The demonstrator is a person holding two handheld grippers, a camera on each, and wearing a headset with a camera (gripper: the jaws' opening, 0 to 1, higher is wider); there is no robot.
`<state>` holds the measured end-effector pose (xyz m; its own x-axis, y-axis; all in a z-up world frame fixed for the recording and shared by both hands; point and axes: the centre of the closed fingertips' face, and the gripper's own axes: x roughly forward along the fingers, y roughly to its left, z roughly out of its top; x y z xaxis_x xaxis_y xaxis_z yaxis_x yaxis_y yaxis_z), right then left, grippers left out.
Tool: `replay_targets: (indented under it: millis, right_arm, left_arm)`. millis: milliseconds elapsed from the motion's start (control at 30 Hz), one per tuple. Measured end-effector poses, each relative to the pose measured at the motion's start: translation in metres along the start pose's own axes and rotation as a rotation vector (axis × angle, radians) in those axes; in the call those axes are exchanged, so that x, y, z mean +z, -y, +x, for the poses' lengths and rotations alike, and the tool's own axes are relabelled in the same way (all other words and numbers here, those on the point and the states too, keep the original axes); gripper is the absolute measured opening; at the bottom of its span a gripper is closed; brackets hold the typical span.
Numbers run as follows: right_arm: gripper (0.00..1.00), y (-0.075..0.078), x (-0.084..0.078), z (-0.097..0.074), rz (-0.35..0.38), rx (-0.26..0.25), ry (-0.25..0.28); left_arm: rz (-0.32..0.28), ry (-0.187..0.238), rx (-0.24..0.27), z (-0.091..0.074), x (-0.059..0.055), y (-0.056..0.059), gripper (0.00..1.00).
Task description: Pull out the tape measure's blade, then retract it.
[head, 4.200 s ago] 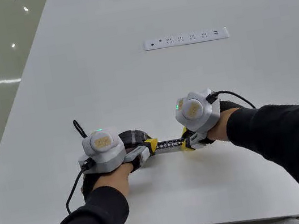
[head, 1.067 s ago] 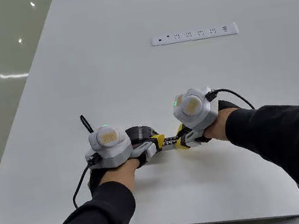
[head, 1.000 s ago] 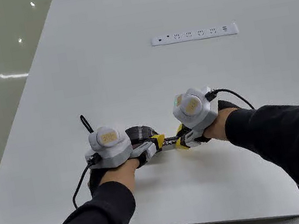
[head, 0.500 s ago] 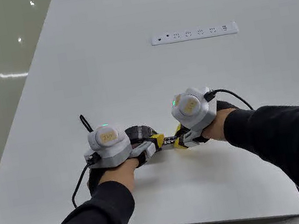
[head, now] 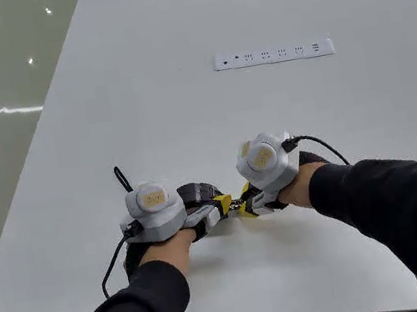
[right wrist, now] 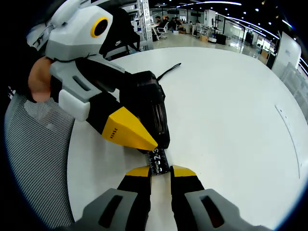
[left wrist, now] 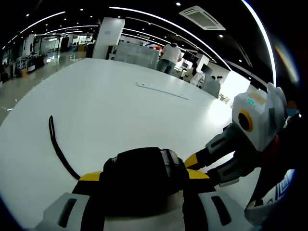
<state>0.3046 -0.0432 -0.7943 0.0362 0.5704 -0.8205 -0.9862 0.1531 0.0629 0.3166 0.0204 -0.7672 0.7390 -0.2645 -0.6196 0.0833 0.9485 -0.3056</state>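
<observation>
Left gripper [left wrist: 144,177] clamps the tape measure [right wrist: 150,108] case on the white table [head: 181,88]; right gripper [right wrist: 161,172] pinches the blade [right wrist: 158,161] tip just beside it. Only a short stub shows, so retraction seems nearly finished; release remains.

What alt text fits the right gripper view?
The right tongs pinch a short stretch of black blade, just outside the black tape measure case that the left tongs clamp. A white table lies beneath.
</observation>
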Motion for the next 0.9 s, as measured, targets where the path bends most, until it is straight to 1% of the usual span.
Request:
replay_targets:
  millis: [200, 300, 400, 600, 900]
  right_arm:
    - [0.11, -0.0001, 0.0009, 0.0004, 0.001, 0.000, 0.005]
    - [0.10, -0.0007, 0.0027, 0.0007, 0.020, 0.006, 0.023]
    - [0.10, -0.0020, 0.0033, 0.0007, 0.013, 0.005, 0.025]
    - [0.11, -0.0018, 0.0055, 0.0016, 0.022, 0.013, 0.040]
    - [0.11, -0.0036, 0.0077, 0.0034, 0.015, 0.016, 0.045]
  left_arm:
    - [-0.001, 0.001, 0.001, -0.0016, 0.0003, 0.0011, 0.61]
    - [-0.002, 0.001, -0.001, -0.0023, 0.0004, 0.0014, 0.61]
    - [-0.002, 0.001, -0.002, -0.0012, 0.0002, 0.0006, 0.61]
    - [-0.002, -0.001, -0.004, -0.0015, 0.0003, 0.0009, 0.61]
    - [-0.002, -0.002, -0.005, -0.0012, -0.0001, 0.0007, 0.61]
